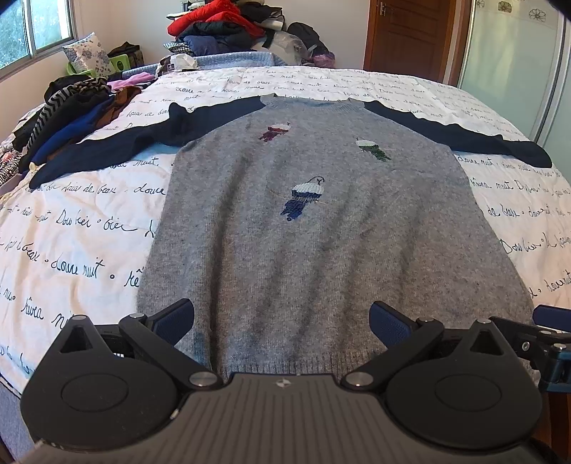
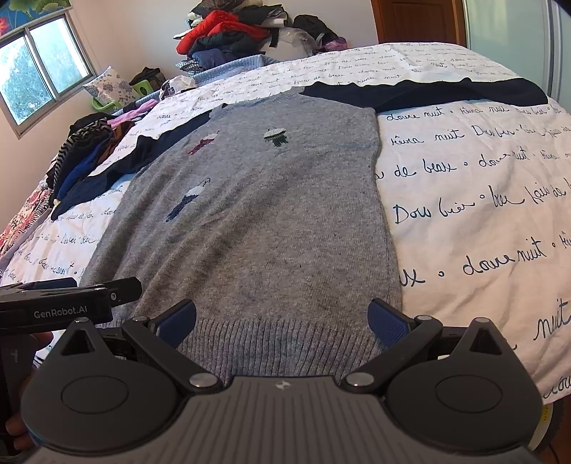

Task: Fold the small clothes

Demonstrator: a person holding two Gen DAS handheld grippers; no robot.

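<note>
A small grey sweater [image 1: 303, 221] with navy sleeves and three embroidered birds lies flat, face up, on the bed, sleeves spread out to both sides; it also shows in the right wrist view [image 2: 271, 221]. My left gripper [image 1: 282, 321] is open and empty, hovering over the ribbed hem near its left part. My right gripper [image 2: 282, 321] is open and empty over the hem's right part. The left gripper's body [image 2: 71, 303] shows at the left edge of the right wrist view, and the right gripper's body [image 1: 549, 339] at the right edge of the left wrist view.
The bed has a white cover with script writing [image 1: 89, 214]. A heap of dark and striped clothes [image 1: 67, 117] lies at the bed's left side. A big pile with a red garment [image 1: 228, 25] stands behind the bed. A door [image 1: 407, 35] is at the back right.
</note>
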